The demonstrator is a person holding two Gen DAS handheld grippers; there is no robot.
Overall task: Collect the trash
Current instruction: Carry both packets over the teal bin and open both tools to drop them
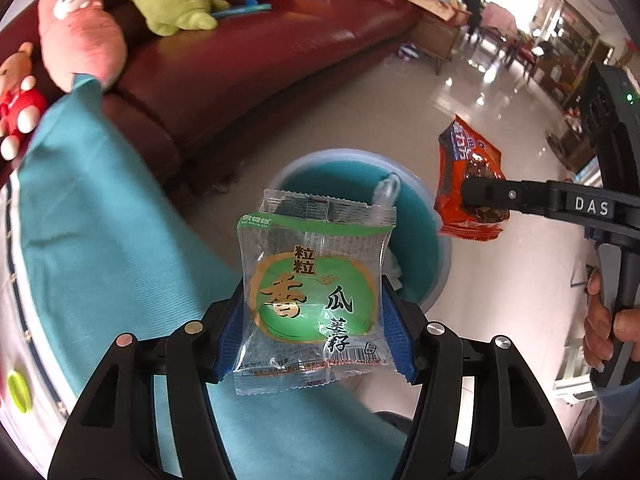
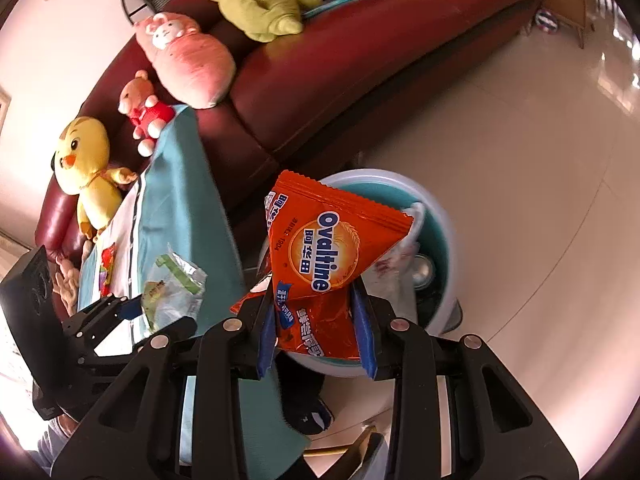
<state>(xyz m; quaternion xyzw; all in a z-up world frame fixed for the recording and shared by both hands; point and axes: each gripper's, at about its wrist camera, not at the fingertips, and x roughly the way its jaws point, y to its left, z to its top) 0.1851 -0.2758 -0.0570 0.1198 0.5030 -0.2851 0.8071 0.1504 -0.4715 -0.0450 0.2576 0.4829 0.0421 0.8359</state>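
Observation:
My left gripper [image 1: 314,336] is shut on a green and clear seed packet [image 1: 314,292], held above the table edge just short of a round bin [image 1: 440,256] with a teal liner. My right gripper [image 2: 316,332] is shut on an orange Ovaltine packet [image 2: 324,252], held over the near rim of the same bin [image 2: 448,248]. In the left wrist view the right gripper [image 1: 476,196] and the orange packet [image 1: 468,184] hang at the right, beside the bin. In the right wrist view the left gripper [image 2: 136,308] with the green packet [image 2: 172,292] is at the lower left. Trash lies inside the bin.
A teal-covered table [image 1: 120,220] lies on the left, with a small wrapper [image 2: 106,268] on its far part. A dark red sofa [image 1: 240,52] behind holds plush toys [image 1: 76,28]. Glossy tile floor [image 2: 540,140] spreads to the right of the bin.

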